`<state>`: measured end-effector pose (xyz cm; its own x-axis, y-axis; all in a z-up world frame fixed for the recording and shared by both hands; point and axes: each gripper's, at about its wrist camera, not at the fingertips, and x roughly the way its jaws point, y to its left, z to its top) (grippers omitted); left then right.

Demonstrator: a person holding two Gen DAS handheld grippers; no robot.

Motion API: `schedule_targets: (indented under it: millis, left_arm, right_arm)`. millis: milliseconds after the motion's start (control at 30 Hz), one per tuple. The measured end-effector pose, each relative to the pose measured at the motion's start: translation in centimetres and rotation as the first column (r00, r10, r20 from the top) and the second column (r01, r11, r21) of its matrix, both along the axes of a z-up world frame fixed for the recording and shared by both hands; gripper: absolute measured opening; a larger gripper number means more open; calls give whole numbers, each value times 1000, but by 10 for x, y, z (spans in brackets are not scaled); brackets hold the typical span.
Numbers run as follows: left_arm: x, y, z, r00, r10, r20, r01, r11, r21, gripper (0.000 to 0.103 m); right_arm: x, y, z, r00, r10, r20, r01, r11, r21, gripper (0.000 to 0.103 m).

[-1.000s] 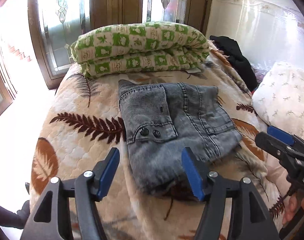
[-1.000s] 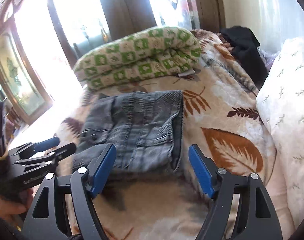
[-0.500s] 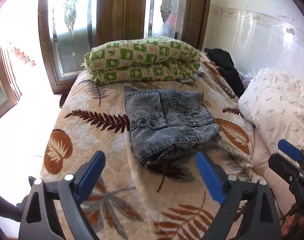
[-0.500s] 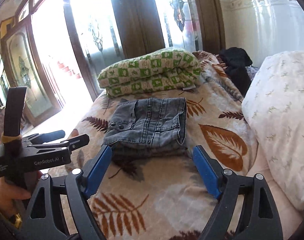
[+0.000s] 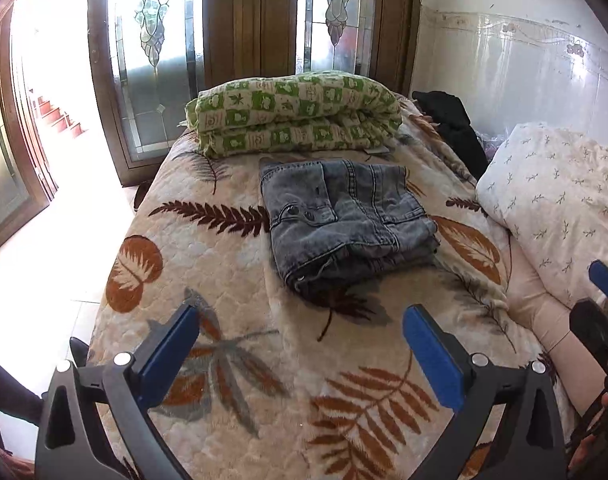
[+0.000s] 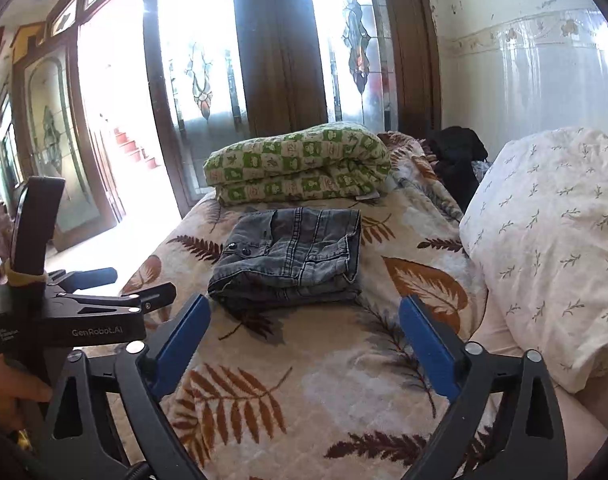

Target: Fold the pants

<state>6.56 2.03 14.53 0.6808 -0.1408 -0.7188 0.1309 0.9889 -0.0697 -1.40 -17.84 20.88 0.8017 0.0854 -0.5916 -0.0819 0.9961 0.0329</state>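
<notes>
Grey denim pants [image 5: 343,222] lie folded into a compact stack in the middle of the leaf-patterned bed cover [image 5: 232,360]; they also show in the right wrist view [image 6: 292,258]. My left gripper [image 5: 300,344] is open and empty, held back from the stack's near edge. My right gripper [image 6: 304,334] is open and empty, also short of the stack. The left gripper appears at the left of the right wrist view [image 6: 104,286], and the right gripper's fingers [image 5: 605,280] at the right edge of the left wrist view.
A folded green-checked quilt [image 5: 296,114] lies behind the pants. A white floral pillow [image 5: 555,200] is on the right, a black garment [image 5: 451,120] by the wall. Glass doors [image 5: 160,72] stand behind the bed, with the bed's left edge dropping to bright floor [image 5: 44,280].
Both grippers have pulled back and up from the folded pants, which now look smaller and farther away. The pants have not moved. Both grippers stayed open.
</notes>
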Motion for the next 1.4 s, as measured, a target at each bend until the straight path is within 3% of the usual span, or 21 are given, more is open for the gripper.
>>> schedule_targets:
  millis: [367,567,733,1400]
  left_arm:
    - [-15,-13,-7,1000,-4,8,4,998,62,103]
    - [-14,-14,-10,1000,11,-7,-10,999,47,103]
    - [-17,-23,-12,1000,19,7,-20,993,118,103]
    - [-15,-28,-13,1000,3,-5,-3,994,106,103]
  right_arm:
    - [-14,5,-6,997,26,73,-20,996,-82,101]
    - [-12,-3,-11,999,4,48,-2,999,-51,101]
    - [-10,-8,-13,1000,-13,28,14,999,-32,101]
    - [-9,-10,-18,1000,-28,-8,27,999,-22,101]
